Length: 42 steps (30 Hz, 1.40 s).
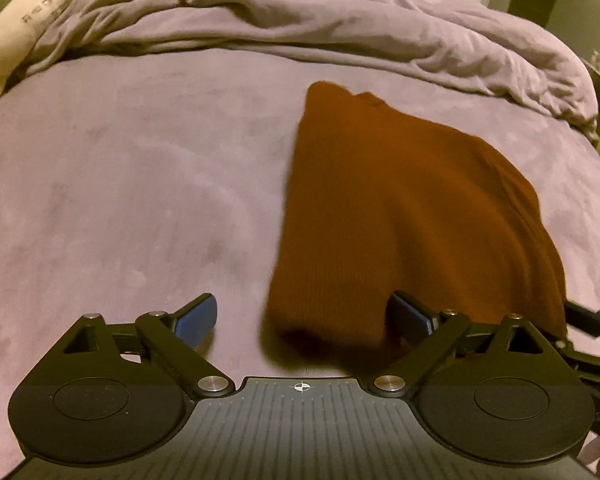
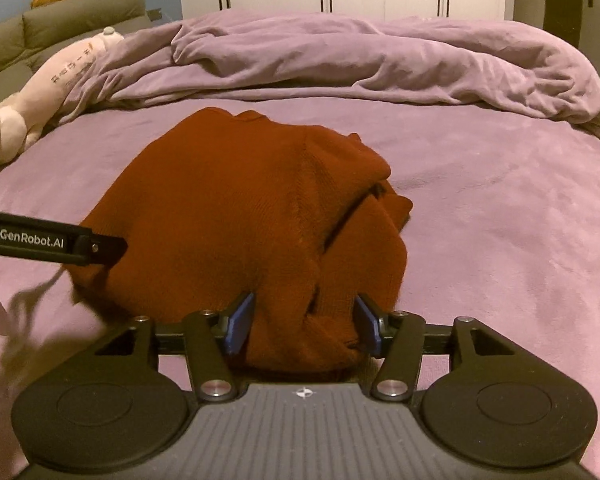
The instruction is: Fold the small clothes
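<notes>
Rust-orange knit sweater lies bunched on the purple bed, in front of the rumpled duvet, hem end nearest the cameras. Right gripper has its jaws around a thick bunch of hem, pads touching fabric, grasping the sweater, likely to lift and fold it over. Left gripper sits at the sweater's left hem corner, jaws released and wide, one pad against cloth, probably lining up a matching grip. Plush toy lies well left of the sweater.
</notes>
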Tool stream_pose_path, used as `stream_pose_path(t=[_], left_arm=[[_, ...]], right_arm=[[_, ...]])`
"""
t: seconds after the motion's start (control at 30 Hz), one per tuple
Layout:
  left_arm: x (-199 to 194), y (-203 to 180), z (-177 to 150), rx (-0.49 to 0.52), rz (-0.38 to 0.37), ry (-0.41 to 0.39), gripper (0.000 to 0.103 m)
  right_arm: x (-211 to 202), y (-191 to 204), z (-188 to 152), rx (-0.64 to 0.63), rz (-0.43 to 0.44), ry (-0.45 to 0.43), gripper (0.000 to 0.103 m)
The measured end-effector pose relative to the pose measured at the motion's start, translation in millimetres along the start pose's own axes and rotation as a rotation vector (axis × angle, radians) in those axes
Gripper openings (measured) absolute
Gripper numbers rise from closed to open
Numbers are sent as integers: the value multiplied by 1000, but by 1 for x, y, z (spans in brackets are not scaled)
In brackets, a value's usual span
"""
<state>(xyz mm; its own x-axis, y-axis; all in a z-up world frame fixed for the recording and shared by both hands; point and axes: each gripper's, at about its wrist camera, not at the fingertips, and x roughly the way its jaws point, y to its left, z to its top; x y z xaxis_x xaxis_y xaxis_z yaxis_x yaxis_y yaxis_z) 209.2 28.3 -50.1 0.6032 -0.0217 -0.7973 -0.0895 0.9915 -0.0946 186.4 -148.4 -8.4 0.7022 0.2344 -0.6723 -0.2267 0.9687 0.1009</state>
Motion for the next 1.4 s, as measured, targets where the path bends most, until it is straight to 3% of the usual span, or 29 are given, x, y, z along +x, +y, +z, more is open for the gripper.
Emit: stream_pose_path(t=[0.1, 0.23, 0.4, 0.73, 0.8, 0.9, 1.1, 1.3, 1.4], left_arm=[[-9, -6, -7, 74, 44, 10, 96], [-17, -6, -13, 113, 101, 14, 96], [-17, 3, -16, 79, 92, 34, 96], [8, 18, -19, 15, 91, 110, 98], [6, 20, -18, 16, 91, 107, 97], [-8, 21, -20, 37, 118, 64, 97], [-30, 27, -19, -21, 92, -6, 97], [-40, 25, -6, -9, 86, -58, 98], [-36, 26, -4, -21, 76, -49, 100]], right_arm=[[-13, 3, -4, 7, -34, 11, 64], [-19, -9, -12, 113, -43, 51, 65], [-8, -12, -23, 126, -91, 118, 65], [10, -11, -14, 117, -161, 92, 70], [9, -12, -11, 120, -226, 112, 70], [-7, -21, -5, 155, -211, 101, 70], [-33, -30, 23, 173, -245, -8, 72], [-4, -10, 73, 58, -218, -86, 72], [28, -9, 93, 30, -218, -58, 72]])
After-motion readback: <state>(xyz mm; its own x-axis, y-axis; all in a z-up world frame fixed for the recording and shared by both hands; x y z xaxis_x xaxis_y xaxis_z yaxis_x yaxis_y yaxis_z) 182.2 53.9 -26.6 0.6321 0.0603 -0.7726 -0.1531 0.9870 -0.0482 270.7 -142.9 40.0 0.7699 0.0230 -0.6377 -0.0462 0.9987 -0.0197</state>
